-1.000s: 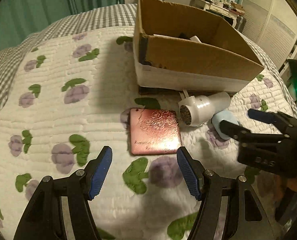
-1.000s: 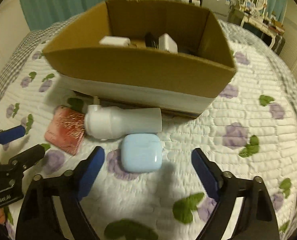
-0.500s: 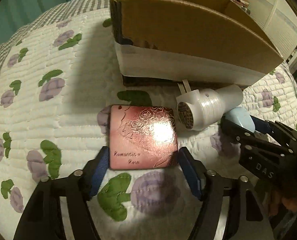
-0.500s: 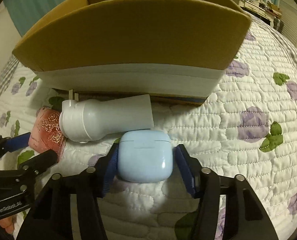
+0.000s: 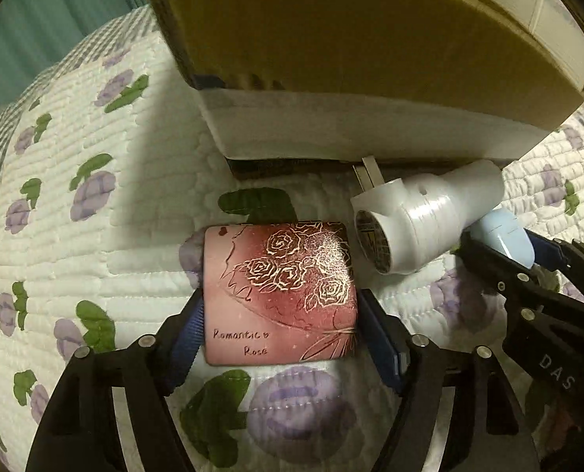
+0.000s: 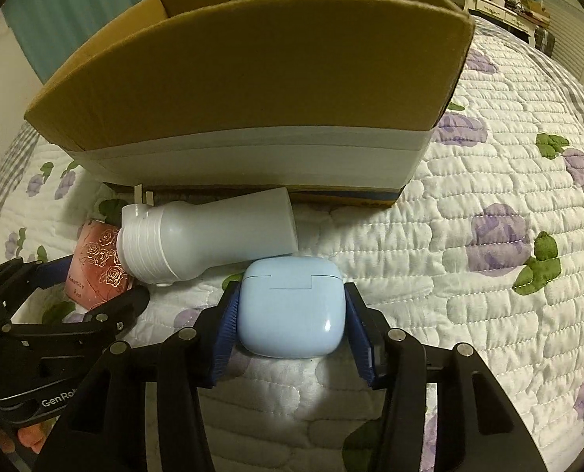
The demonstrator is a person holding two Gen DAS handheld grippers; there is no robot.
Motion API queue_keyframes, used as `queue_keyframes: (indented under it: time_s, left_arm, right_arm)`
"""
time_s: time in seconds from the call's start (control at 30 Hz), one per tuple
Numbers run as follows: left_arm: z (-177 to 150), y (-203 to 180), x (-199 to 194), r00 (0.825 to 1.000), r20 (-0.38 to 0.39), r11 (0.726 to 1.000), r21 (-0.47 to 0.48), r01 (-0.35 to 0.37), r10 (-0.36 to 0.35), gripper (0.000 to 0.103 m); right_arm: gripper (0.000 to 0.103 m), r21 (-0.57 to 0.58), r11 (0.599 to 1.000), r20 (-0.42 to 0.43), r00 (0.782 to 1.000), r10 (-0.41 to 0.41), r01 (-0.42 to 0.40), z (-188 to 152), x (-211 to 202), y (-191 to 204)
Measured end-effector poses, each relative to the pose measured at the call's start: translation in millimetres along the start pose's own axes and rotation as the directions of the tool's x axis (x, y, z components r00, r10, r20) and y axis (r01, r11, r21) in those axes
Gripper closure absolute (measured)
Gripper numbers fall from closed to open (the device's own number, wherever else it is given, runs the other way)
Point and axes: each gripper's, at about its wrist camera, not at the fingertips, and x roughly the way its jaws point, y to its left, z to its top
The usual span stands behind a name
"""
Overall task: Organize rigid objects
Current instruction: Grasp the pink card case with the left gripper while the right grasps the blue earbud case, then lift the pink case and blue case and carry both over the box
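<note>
A pink tin [image 5: 280, 275] with gold roses lies flat on the quilt. My left gripper [image 5: 280, 308] straddles it, open, with a blue pad close along each side edge. A pale blue earbud case [image 6: 292, 314] sits between the pads of my right gripper [image 6: 292, 299], whose jaws are closing and press on its two sides. A white plug-in device [image 6: 209, 236] lies on its side just behind the case, touching it. In the left wrist view the same device [image 5: 429, 220] lies right of the tin, and the right gripper [image 5: 504, 246] holds the case [image 5: 508, 236].
A cardboard box [image 6: 252, 78] with a white taped base stands directly behind the objects, its near wall tall and its inside hidden. The floral quilt [image 6: 488, 216] stretches away to the right. Furniture stands in the far background.
Both grippers have sunk toward the quilt and moved forward. The right jaws have narrowed from wide open onto the blue case. The left jaws now flank the pink tin.
</note>
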Motion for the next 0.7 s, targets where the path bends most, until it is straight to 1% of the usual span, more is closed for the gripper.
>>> queue_keyframes:
  time_s: [0.1,0.2,0.33,0.37,0.4,0.43,0.47,0.5,0.57,0.63,0.7]
  left_arm:
    - [-2.7,3.5,-10.1,1.000,0.012,1.000,-0.013,0.023,-0.023,0.030]
    - [-8.1,8.2,-20.4,0.999,0.027,0.999,-0.027,0.038,-0.037,0.031]
    - [-12.5,9.6,-38.6,0.997,0.050,0.998,-0.033,0.057,-0.056,0.032]
    - [-13.6,9.9,-43.9,0.997,0.055,0.997,-0.034,0.064,-0.062,0.036]
    - [-12.8,11.0,-47.7,0.997,0.065,0.998,-0.035,0.053,-0.051,0.071]
    - [-13.4,12.7,-50.6,0.996,0.068,0.997,-0.037,0.063,-0.060,0.075]
    - [-13.9,14.9,-54.5,0.994,0.060,0.995,-0.047,0.089,-0.087,0.076]
    - [-14.7,15.3,-58.1,0.994,0.060,0.995,-0.044,0.094,-0.092,0.078]
    - [-17.5,14.0,-63.0,0.993,0.059,0.994,-0.018,0.106,-0.105,0.079]
    - [-21.2,16.5,-61.7,0.991,0.049,0.992,-0.030,0.123,-0.122,0.079]
    - [-33.4,15.0,-61.2,0.991,0.040,0.990,-0.044,0.132,-0.130,0.079]
  right_arm:
    - [0.053,-0.004,1.000,0.001,1.000,-0.001,0.001,-4.0,-10.8,4.3]
    - [0.053,-0.006,1.000,0.003,1.000,-0.002,0.002,-8.2,-23.3,0.2]
    - [0.053,-0.020,1.000,0.017,1.000,-0.014,0.014,-14.8,-46.8,-0.3]
    - [0.053,-0.026,1.000,0.022,1.000,-0.017,0.017,-16.4,-53.3,0.3]
    - [0.053,-0.029,0.999,0.024,1.000,-0.017,0.018,-18.0,-58.5,0.9]
    - [0.053,-0.032,0.999,0.027,0.999,-0.017,0.017,-23.6,-65.8,2.3]
    - [0.053,-0.034,0.999,0.031,0.999,-0.020,0.021,-26.4,-72.3,2.9]
    - [0.053,-0.035,0.999,0.033,0.999,-0.023,0.024,-28.9,-78.4,3.3]
    - [0.053,-0.034,0.999,0.040,0.999,-0.025,0.026,-32.9,-91.1,6.4]
    - [0.053,-0.034,0.999,0.046,0.999,-0.027,0.029,-35.8,-100.3,7.9]
    - [0.053,-0.035,0.999,0.049,0.998,-0.025,0.027,-38.4,-108.9,11.8]
